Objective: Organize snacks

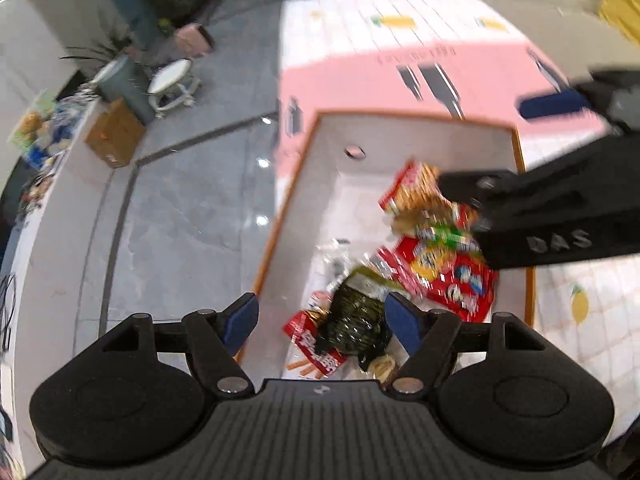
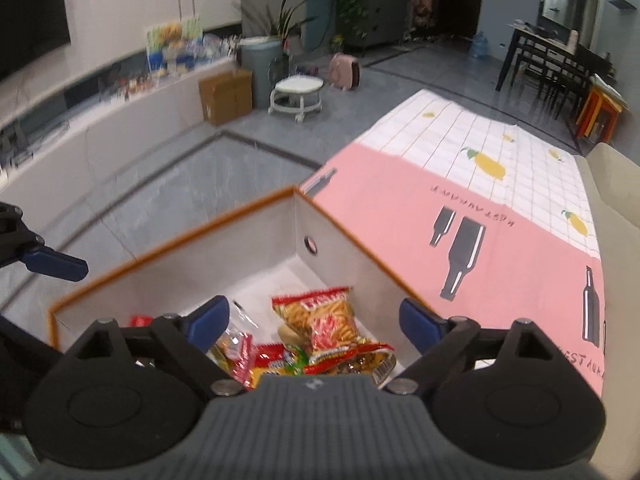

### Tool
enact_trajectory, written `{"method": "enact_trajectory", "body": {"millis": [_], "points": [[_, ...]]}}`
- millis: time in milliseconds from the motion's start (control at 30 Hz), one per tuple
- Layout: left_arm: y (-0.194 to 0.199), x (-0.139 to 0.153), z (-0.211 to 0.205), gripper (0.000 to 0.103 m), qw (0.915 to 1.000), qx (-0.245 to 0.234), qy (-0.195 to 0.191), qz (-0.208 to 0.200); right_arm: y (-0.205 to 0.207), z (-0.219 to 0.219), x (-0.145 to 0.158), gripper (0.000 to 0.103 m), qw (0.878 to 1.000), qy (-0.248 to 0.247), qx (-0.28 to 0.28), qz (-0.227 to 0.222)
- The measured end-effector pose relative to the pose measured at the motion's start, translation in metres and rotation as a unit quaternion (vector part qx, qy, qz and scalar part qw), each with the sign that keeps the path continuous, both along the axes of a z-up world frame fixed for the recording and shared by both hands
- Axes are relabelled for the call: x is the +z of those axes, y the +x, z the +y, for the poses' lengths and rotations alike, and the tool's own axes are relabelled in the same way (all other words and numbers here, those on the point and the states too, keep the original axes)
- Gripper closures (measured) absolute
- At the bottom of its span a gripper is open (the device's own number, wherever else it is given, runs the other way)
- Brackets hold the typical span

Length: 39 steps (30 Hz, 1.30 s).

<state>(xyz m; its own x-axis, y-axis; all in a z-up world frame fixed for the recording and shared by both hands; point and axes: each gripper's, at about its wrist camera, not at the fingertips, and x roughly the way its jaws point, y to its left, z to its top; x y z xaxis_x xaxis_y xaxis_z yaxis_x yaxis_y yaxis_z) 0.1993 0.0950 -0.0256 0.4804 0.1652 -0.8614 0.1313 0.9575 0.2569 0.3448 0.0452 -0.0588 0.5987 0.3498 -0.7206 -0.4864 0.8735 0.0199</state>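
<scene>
A white box with an orange rim (image 1: 416,118) (image 2: 176,236) sits on a pink and white tablecloth and holds several snack packets. In the left wrist view they include a dark green packet (image 1: 356,320), a red packet (image 1: 448,276) and an orange-red packet (image 1: 416,192). In the right wrist view an orange-red snack bag (image 2: 320,316) lies on top. My left gripper (image 1: 322,322) is open and empty above the box's near end. My right gripper (image 2: 316,322) is open and empty over the box; it also shows in the left wrist view (image 1: 496,148).
The tablecloth (image 2: 500,216) with bottle and lemon prints covers the table to the right. Grey tiled floor (image 1: 192,208) lies to the left. A cardboard box (image 2: 226,96), white stool (image 2: 296,94), bin and plants stand beyond. Dark chairs (image 2: 560,76) stand far right.
</scene>
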Motion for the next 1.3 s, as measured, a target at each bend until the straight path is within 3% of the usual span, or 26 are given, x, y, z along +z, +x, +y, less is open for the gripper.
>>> {"method": "enact_trajectory", "body": {"millis": [200,400,633,767,900,1133,1300], "points": [[-0.029,0.043,0.003,0.018,0.9942,0.043,-0.023,-0.096,-0.028,-0.023,0.045,0.01,0.998,0.058,-0.029,-0.012],[-0.075,0.082,-0.009,0.018,0.9756,0.051,-0.043,-0.209,-0.078,-0.05,0.088,0.007,0.992,0.101,-0.037,-0.071],[-0.117,0.105,-0.032,0.015,0.9565,0.05,-0.047,-0.283,-0.148,-0.082,0.116,0.004,0.984,0.109,-0.039,-0.135],[-0.137,0.106,-0.037,0.014,0.9494,0.055,-0.061,-0.303,-0.183,-0.097,0.117,0.004,0.984,0.115,-0.037,-0.133],[-0.151,0.097,-0.044,0.014,0.9483,0.064,-0.072,-0.302,-0.215,-0.103,0.111,0.004,0.983,0.1,-0.038,-0.146],[-0.167,0.081,-0.044,0.014,0.9541,0.091,-0.089,-0.271,-0.25,-0.11,0.085,0.004,0.982,0.083,-0.072,-0.153],[-0.17,0.063,-0.047,0.014,0.9627,0.086,-0.092,-0.24,-0.259,-0.111,0.066,0.004,0.983,0.064,-0.083,-0.148]]}}
